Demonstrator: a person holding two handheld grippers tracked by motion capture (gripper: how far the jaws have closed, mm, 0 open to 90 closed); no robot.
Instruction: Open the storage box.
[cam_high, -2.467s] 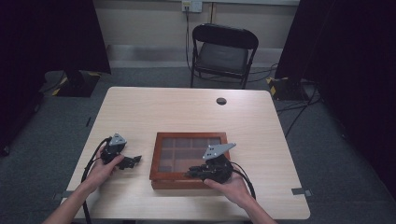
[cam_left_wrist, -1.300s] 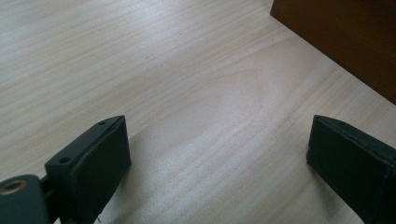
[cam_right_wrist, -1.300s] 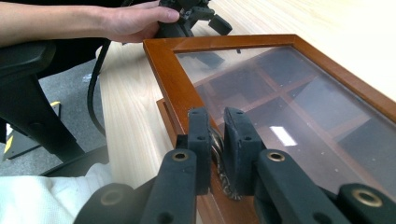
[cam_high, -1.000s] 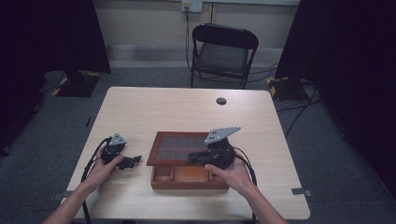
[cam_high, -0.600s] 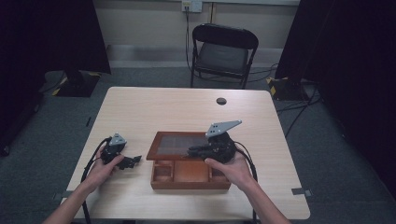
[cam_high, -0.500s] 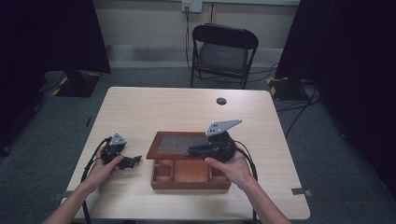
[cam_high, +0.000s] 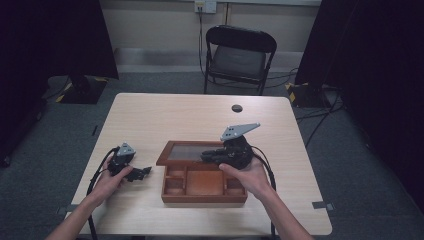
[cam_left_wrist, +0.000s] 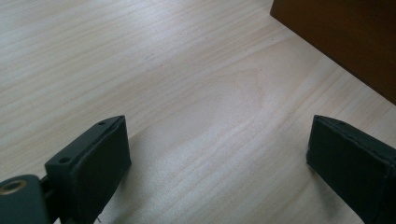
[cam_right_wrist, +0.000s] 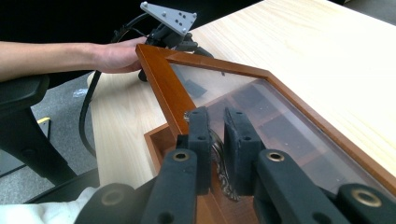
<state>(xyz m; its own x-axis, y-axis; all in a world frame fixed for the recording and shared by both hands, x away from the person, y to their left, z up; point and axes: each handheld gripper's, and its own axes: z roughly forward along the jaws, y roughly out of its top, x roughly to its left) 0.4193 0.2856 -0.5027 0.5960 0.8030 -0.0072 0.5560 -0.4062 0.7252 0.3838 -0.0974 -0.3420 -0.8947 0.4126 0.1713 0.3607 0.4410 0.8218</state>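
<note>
The wooden box (cam_high: 204, 186) sits on the desk (cam_high: 165, 115) toward the person's edge, and everything else is easiest placed from it. Its glass-paned lid (cam_high: 187, 152) is lifted at the near edge and tilts up toward the far side, so the box's compartments lie open beneath. The right claw (cam_high: 206, 156) is above the box at the lid's raised edge, its jaws closed narrow on the small ornate metal latch (cam_right_wrist: 219, 163) at the lid's front rim. The left claw (cam_high: 142, 173) rests on the desk just left of the box, apart from it, its jaws spread wide with only bare wood between them. Beyond the box, near the desk's far edge, lies a small dark round object (cam_high: 236, 108).
</note>
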